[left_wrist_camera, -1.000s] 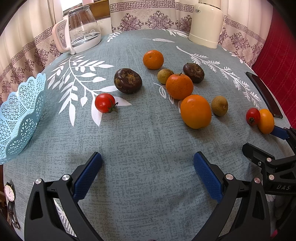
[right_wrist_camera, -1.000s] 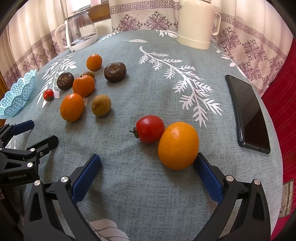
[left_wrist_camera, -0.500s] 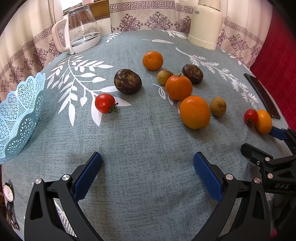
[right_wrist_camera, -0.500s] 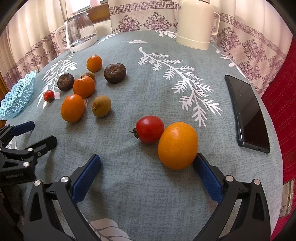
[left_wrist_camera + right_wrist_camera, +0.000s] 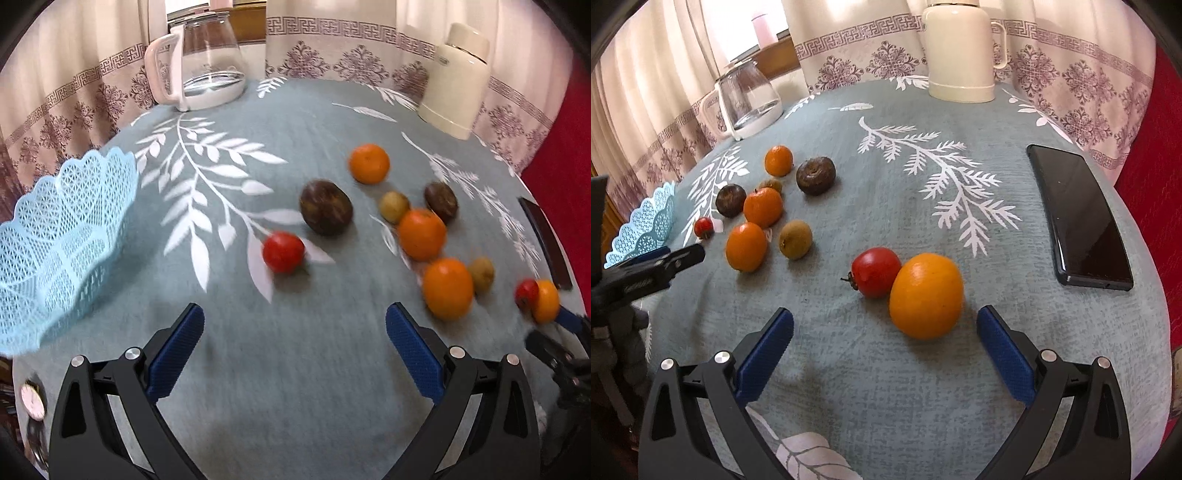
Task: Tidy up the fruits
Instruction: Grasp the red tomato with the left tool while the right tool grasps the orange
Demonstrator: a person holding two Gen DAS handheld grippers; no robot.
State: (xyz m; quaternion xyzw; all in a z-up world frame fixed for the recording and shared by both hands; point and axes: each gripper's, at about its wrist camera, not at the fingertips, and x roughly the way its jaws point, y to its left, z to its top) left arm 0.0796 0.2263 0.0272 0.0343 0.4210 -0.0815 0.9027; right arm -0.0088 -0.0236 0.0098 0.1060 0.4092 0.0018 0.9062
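Loose fruit lies on the blue-grey tablecloth. In the left wrist view a small red tomato sits just ahead of my open left gripper, with a dark brown fruit behind it and several oranges such as the nearest one to the right. The light blue lattice basket stands at the left edge. In the right wrist view my right gripper is open, with a big orange and a red tomato touching each other just beyond the fingertips. Nothing is held.
A glass jug and a cream thermos stand at the table's far side. A black phone lies at the right. A small brown fruit sits mid-table. Curtains hang behind; the table edge drops off nearby.
The left gripper has swung left and tilted, so the basket looms larger and the fruit shifts right, blurred. The right gripper has pulled back a little from the orange and tomato.
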